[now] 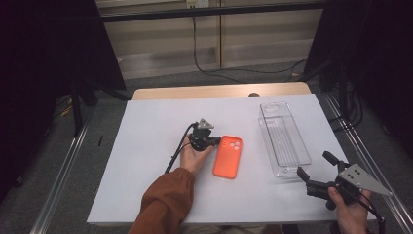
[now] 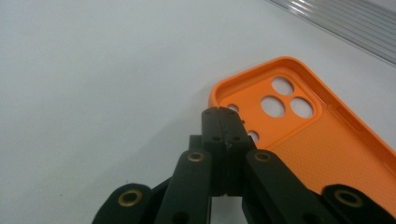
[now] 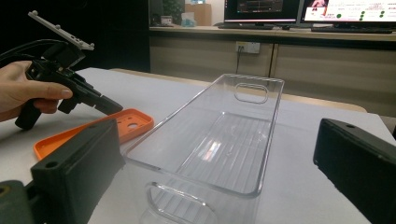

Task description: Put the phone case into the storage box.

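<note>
Scene: I sit at a white table [image 1: 146, 146] holding a two-jaw claw in each hand.
Phone case: an orange phone case [image 1: 228, 156] lies open side up near the table's middle, camera holes at its far end.
Clear tray: a long clear tray [image 1: 284, 139] lies empty, just to the right of the case and apart from it.
Left claw: my left gripper [image 1: 215, 141] has its jaws pressed together with nothing between them, tips at the case's near-left top corner by the camera holes; I cannot tell whether they touch the rim.
Right claw: my right gripper [image 1: 315, 165] waits with jaws spread wide, aimed at the tray's near end and clear of it.
Step in hand, as I judge it: picking up the case, likely for the tray.
Doing it well: I should part the left jaws first, straddle the thin raised rim, then close gently so the soft case neither skids nor bends.
Risk: closed tips would only push the case along the smooth surface.
</note>
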Motion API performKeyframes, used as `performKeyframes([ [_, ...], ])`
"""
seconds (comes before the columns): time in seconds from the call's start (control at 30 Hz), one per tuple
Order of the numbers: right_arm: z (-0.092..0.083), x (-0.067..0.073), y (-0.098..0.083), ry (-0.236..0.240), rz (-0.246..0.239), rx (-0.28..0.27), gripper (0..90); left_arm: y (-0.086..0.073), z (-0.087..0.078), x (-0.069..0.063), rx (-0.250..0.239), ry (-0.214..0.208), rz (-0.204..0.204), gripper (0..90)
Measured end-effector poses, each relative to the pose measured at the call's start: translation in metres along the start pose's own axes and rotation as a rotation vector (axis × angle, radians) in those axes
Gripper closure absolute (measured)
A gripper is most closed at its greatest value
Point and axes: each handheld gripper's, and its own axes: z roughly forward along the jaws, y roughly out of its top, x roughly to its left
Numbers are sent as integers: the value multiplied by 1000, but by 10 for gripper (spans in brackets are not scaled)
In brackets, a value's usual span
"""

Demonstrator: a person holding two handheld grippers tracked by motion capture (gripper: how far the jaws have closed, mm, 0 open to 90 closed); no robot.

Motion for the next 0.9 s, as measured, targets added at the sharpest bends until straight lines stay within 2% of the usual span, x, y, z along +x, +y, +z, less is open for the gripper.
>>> performKeyframes([
  [0.4,0,0,0,2,0,1,1,5,5,2,-11,12,1,900],
  [0.9,0,0,0,2,0,1,1,14,17,0,-11,1,3,900],
])
